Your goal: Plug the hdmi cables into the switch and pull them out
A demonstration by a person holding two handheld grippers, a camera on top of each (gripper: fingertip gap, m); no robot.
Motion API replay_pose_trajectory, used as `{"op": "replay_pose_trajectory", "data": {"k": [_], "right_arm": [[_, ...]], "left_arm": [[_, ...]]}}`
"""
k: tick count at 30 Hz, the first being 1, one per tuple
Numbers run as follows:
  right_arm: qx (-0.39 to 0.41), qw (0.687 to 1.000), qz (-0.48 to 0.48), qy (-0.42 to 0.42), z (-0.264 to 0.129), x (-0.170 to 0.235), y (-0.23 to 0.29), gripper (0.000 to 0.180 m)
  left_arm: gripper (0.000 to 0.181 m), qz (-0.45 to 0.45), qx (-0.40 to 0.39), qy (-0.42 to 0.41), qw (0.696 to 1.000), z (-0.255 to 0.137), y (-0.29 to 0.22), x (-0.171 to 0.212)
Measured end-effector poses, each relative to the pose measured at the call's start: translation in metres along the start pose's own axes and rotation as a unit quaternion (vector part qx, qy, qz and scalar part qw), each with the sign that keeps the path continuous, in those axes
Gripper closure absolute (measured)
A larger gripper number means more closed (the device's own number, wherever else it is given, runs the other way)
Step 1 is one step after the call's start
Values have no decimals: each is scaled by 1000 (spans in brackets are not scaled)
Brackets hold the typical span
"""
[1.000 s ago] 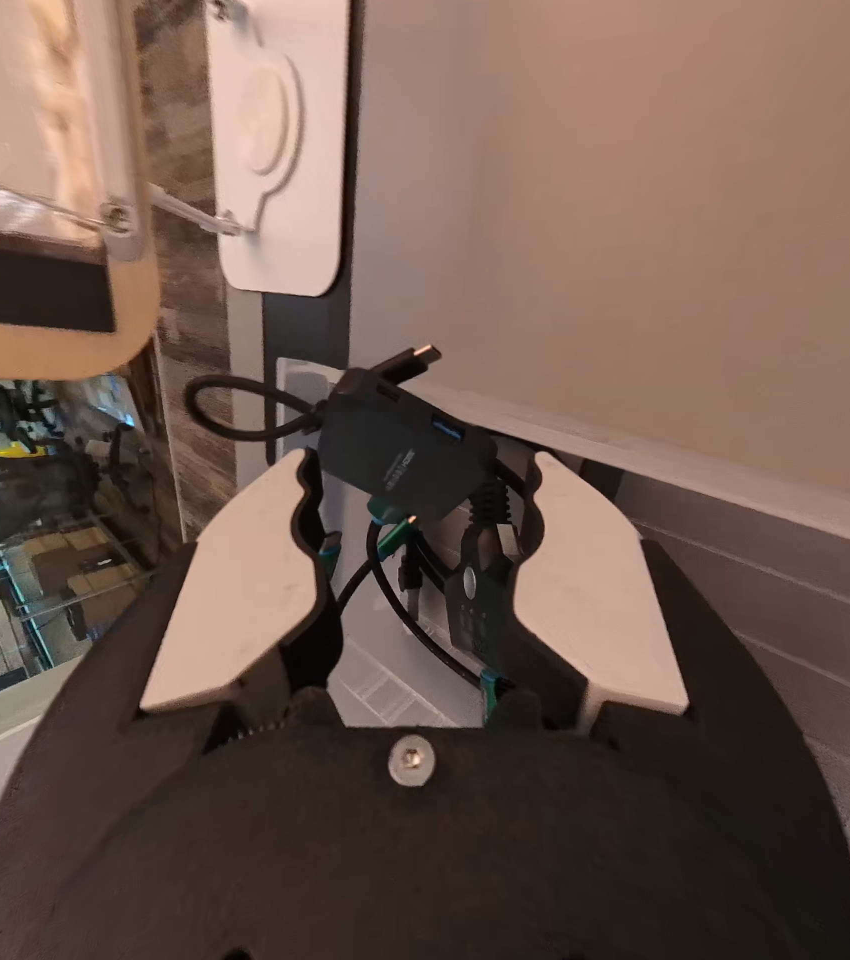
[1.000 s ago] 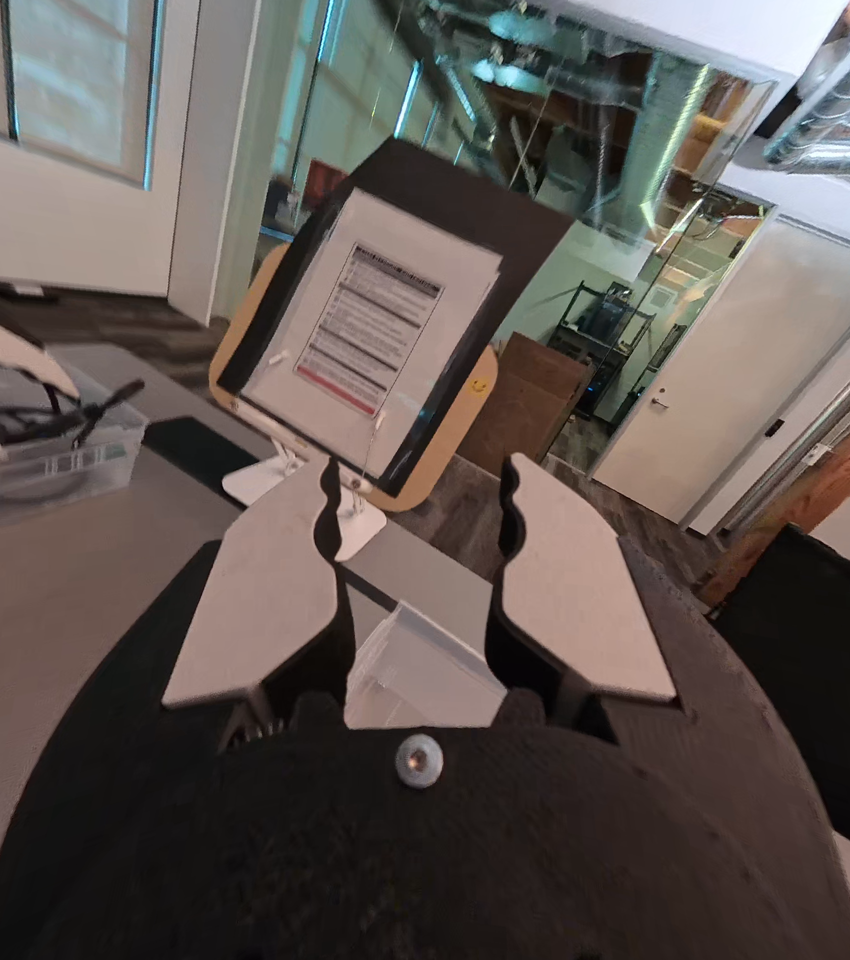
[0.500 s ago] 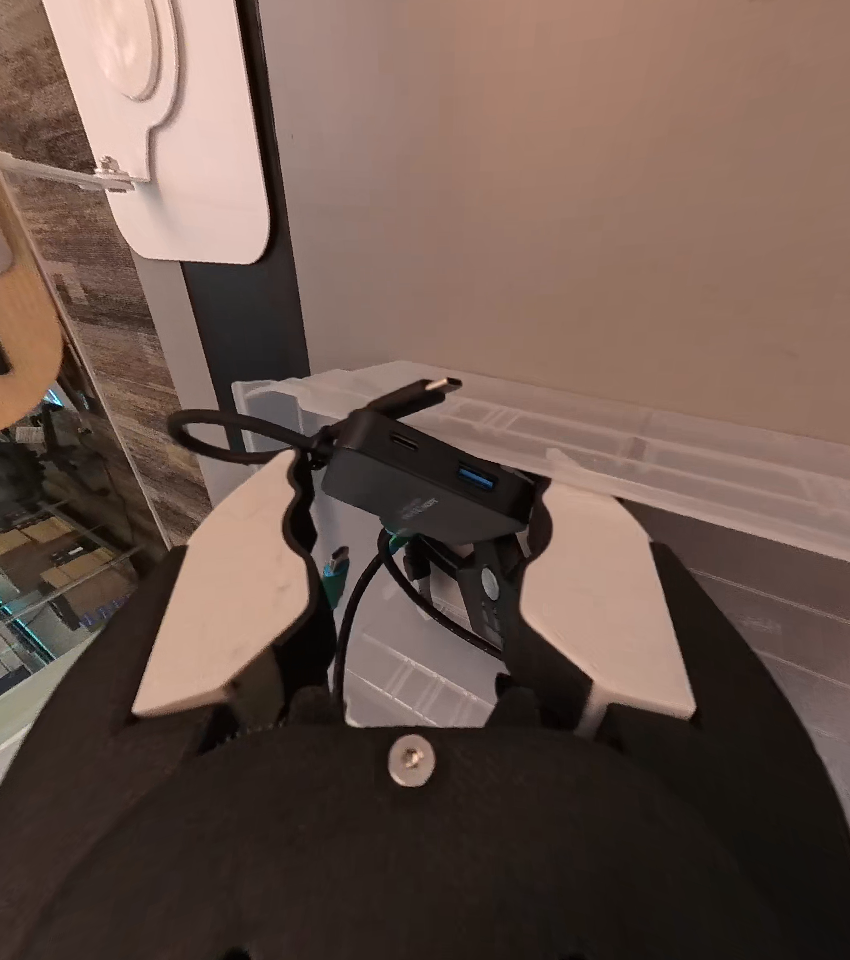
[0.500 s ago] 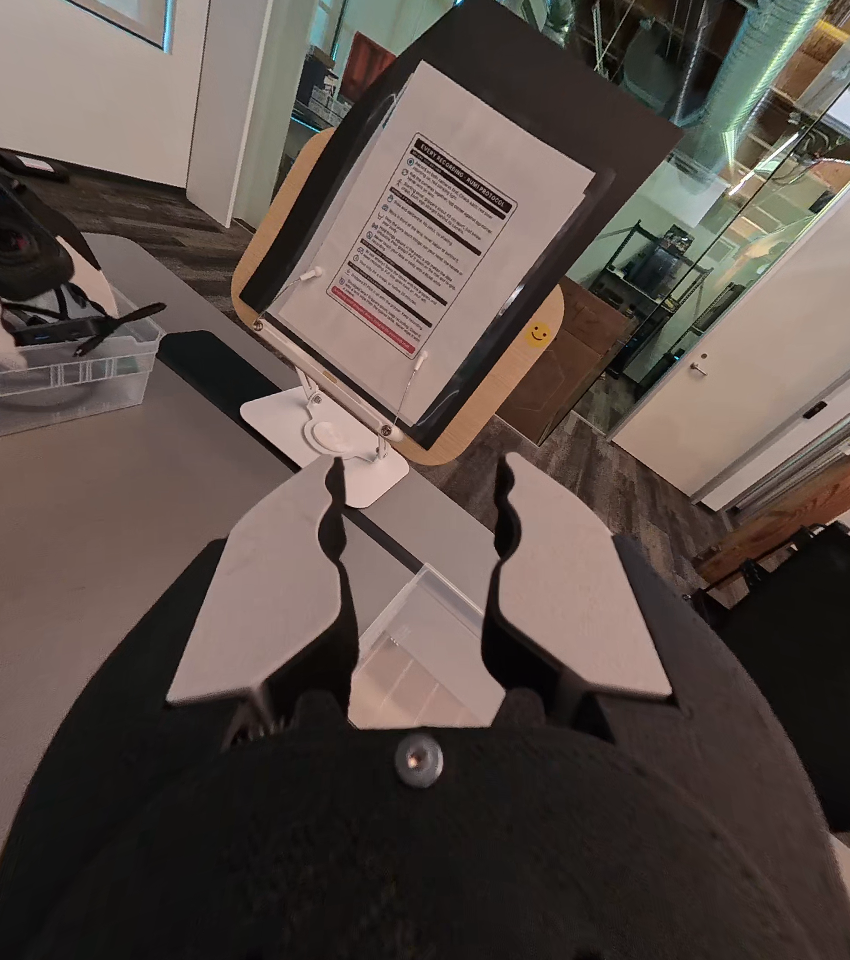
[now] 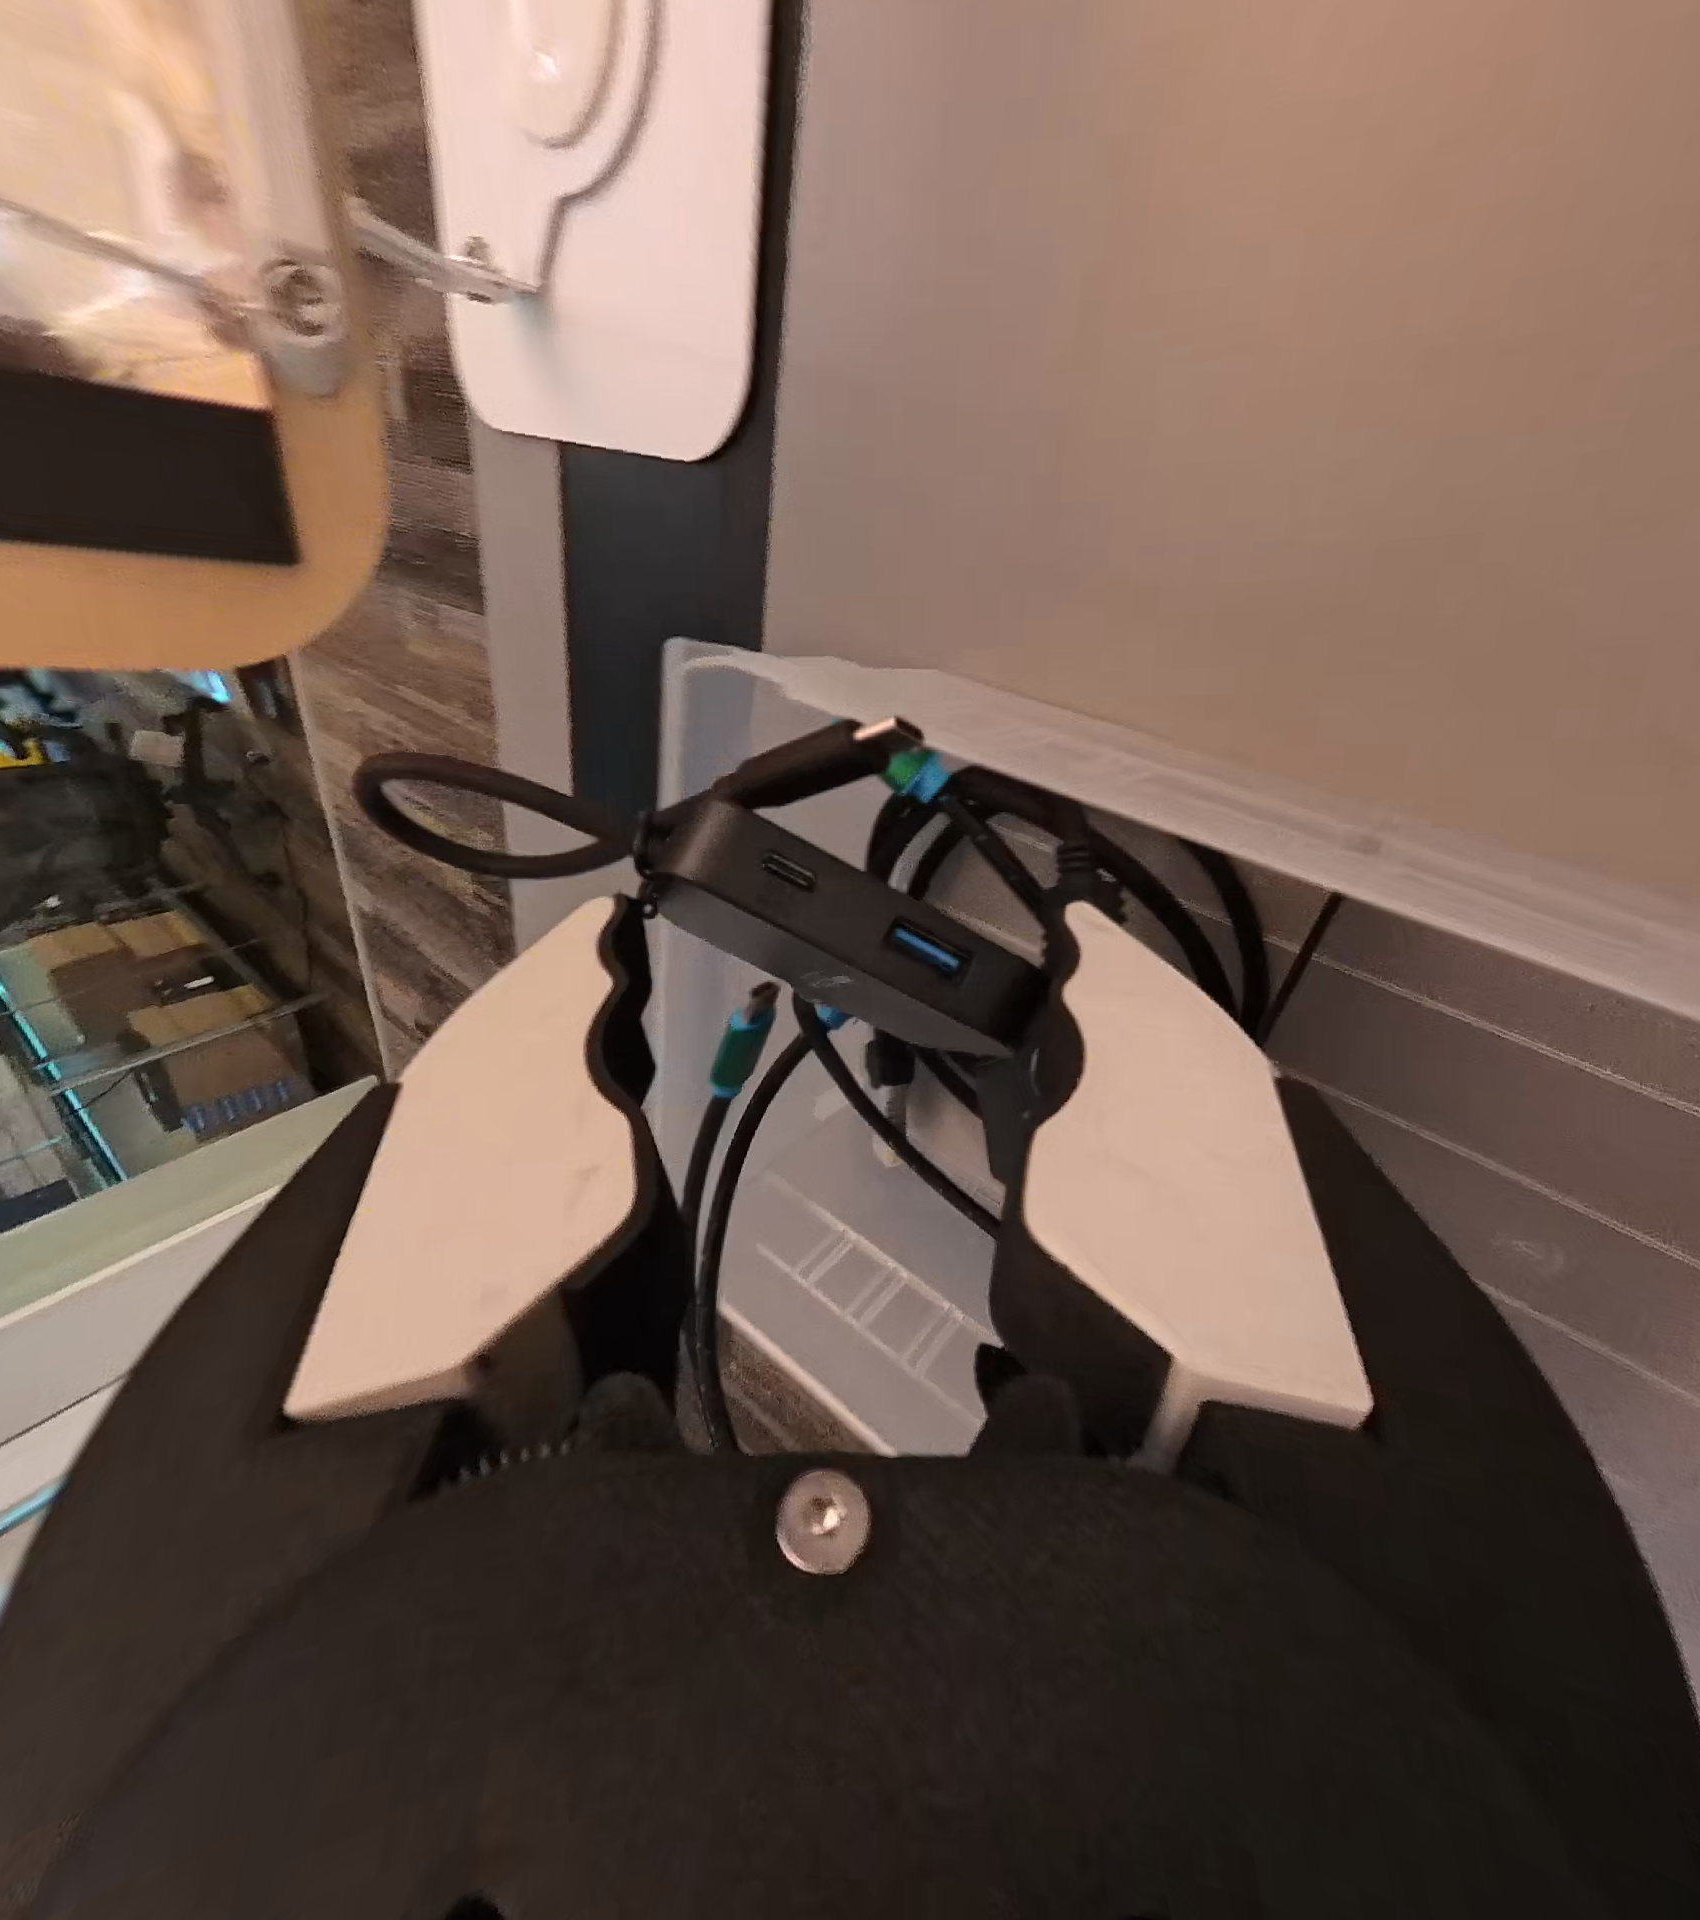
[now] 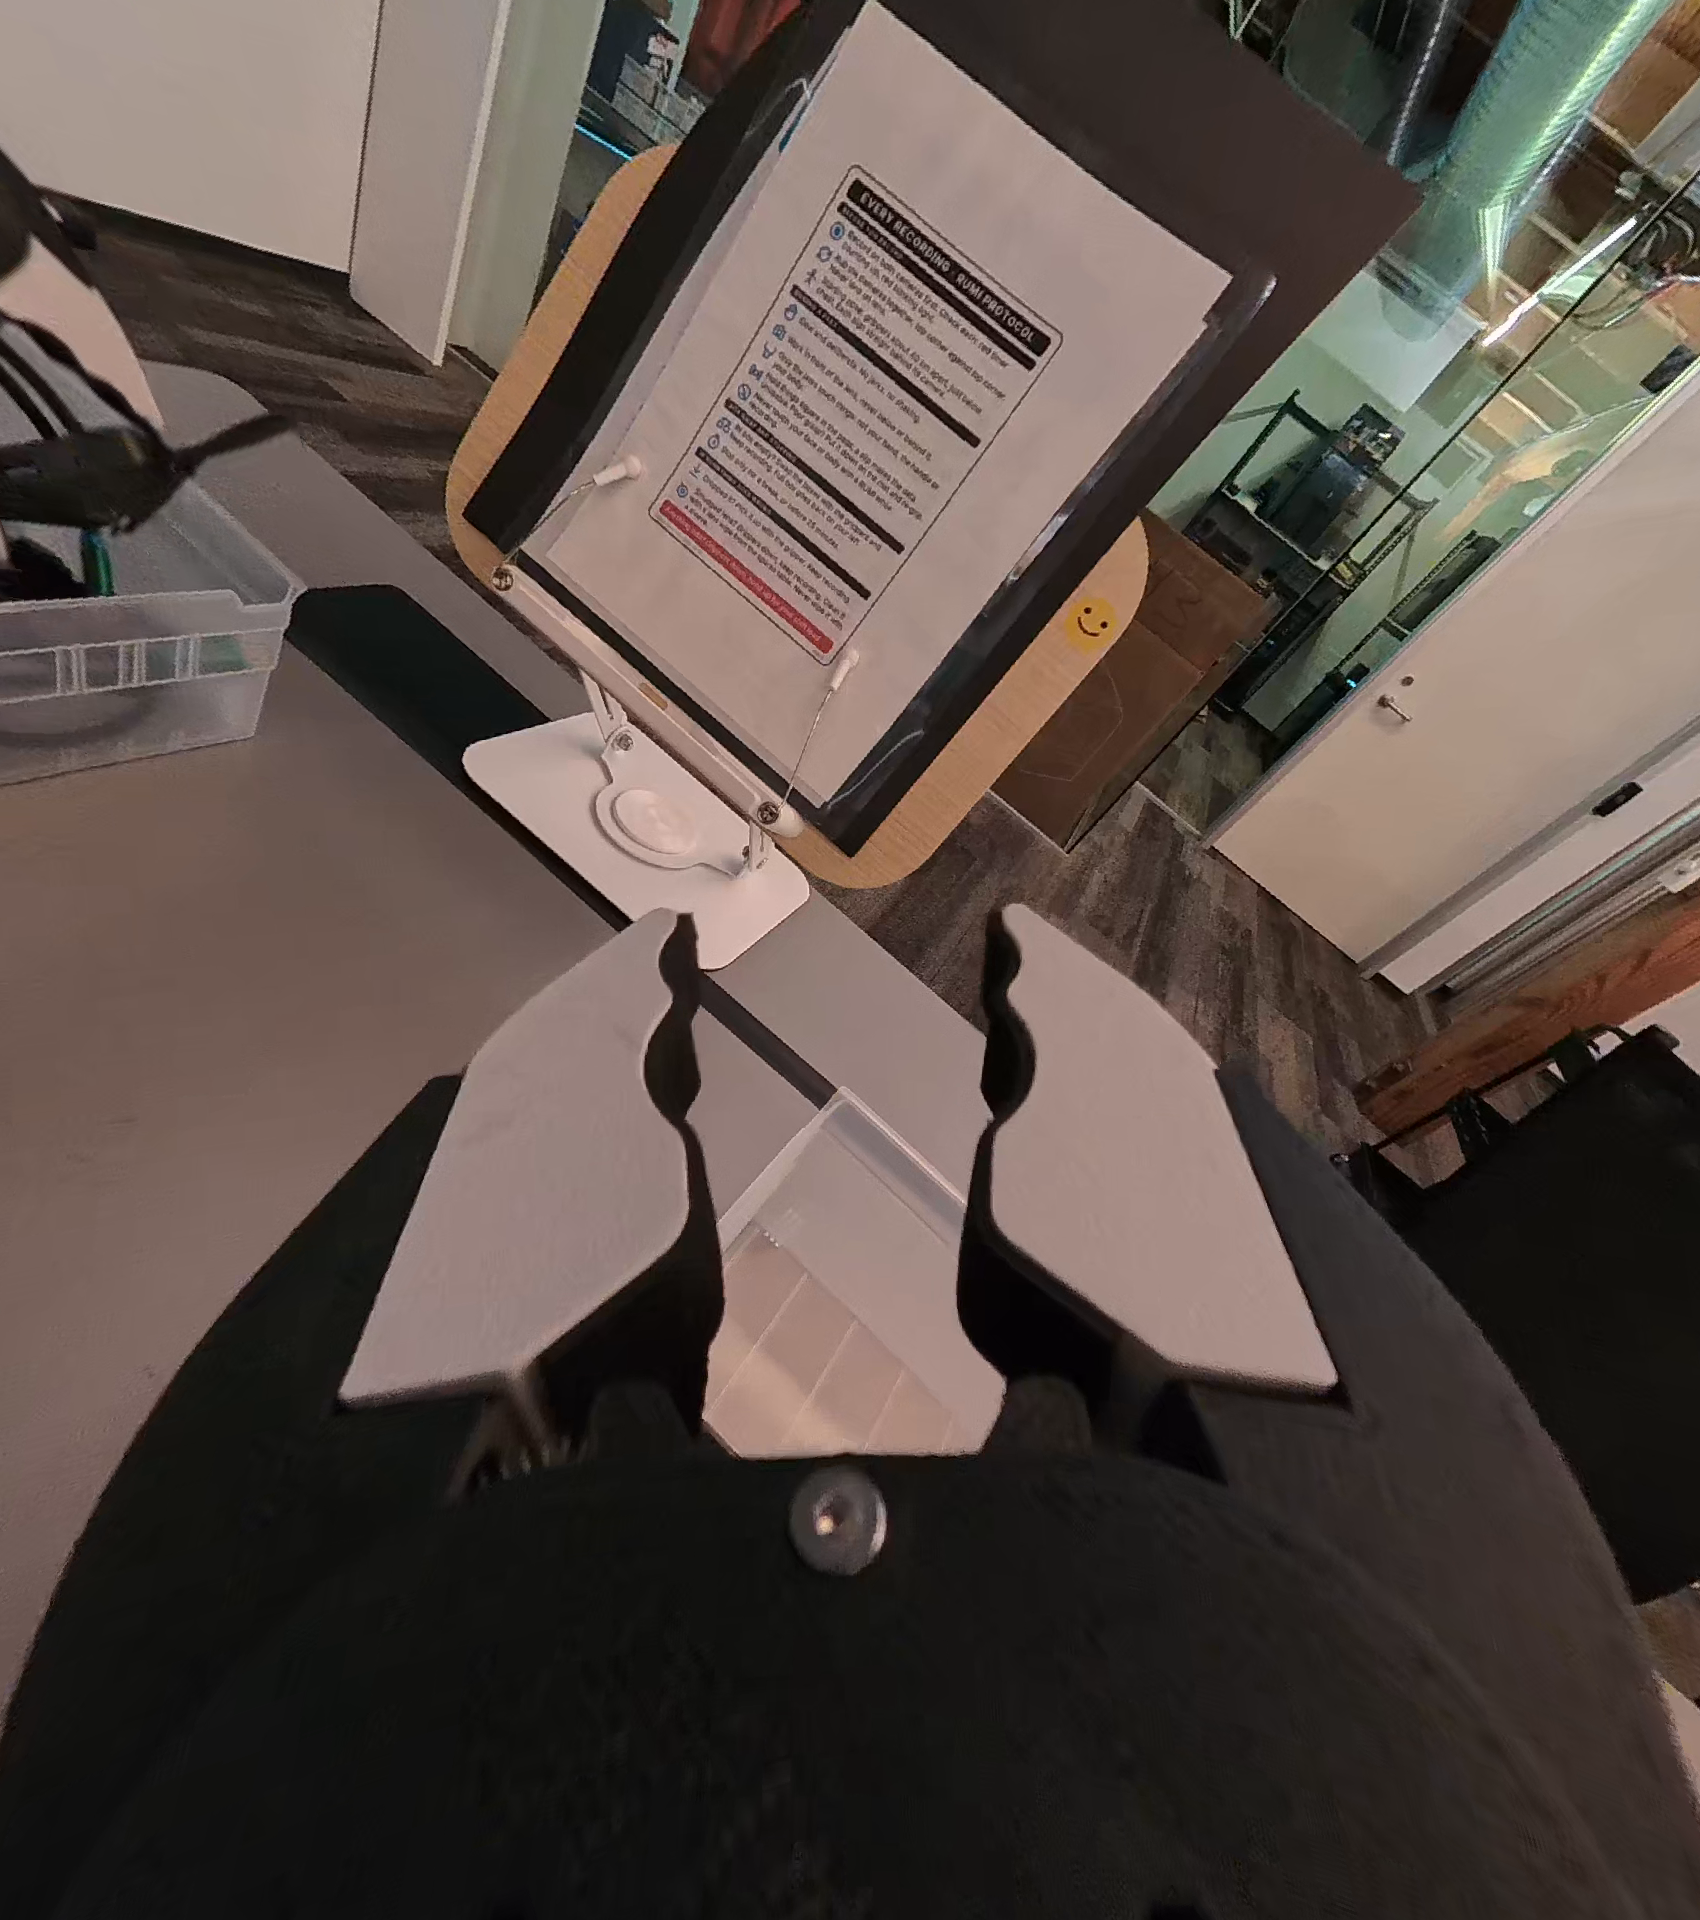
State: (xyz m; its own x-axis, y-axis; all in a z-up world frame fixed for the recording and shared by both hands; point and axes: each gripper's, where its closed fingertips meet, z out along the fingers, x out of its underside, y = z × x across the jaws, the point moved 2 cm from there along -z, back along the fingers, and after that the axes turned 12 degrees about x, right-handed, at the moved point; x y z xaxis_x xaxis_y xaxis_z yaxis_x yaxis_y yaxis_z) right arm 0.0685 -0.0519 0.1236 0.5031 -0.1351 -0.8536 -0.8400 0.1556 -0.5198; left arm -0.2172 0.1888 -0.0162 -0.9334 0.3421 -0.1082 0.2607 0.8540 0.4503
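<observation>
My left gripper [image 5: 846,916] is shut on the black switch [image 5: 856,966], a small hub with ports on its near edge, and holds it in the air above a clear plastic bin [image 5: 1137,779]. The switch's own short cable [image 5: 472,821] loops to the left. Black cables [image 5: 1189,914] lie coiled in the bin, and a green-tipped plug [image 5: 737,1049] hangs below the switch. In the right wrist view the switch [image 6: 67,478] shows at far left above the bin [image 6: 98,665]. My right gripper [image 6: 838,923] is open and empty over the table's far edge.
A document stand [image 6: 877,436] with a printed sheet and a white base [image 6: 659,821] stands at the far edge of the grey table [image 6: 150,987]. A small clear box [image 6: 856,1226] lies under my right gripper. A black chair [image 6: 1604,1299] is at the right.
My left gripper has tilted and shifted with the switch over the bin, so more of the coiled cables shows. My right gripper has swung down towards the stand and stays open.
</observation>
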Motion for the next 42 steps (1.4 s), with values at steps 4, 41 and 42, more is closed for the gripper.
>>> {"op": "replay_pose_trajectory", "data": {"k": [4, 41, 42], "right_arm": [[8, 1000, -10, 11, 1, 4, -2, 127], [-94, 794, 256, 543, -64, 291, -69, 172], [-92, 792, 262, 544, -65, 291, -70, 172]], "left_arm": [[159, -5, -85, -44, 995, -38, 15, 3], [161, -140, -308, -93, 936, -250, 104, -15], [161, -144, -308, -90, 936, -250, 107, -14]]}}
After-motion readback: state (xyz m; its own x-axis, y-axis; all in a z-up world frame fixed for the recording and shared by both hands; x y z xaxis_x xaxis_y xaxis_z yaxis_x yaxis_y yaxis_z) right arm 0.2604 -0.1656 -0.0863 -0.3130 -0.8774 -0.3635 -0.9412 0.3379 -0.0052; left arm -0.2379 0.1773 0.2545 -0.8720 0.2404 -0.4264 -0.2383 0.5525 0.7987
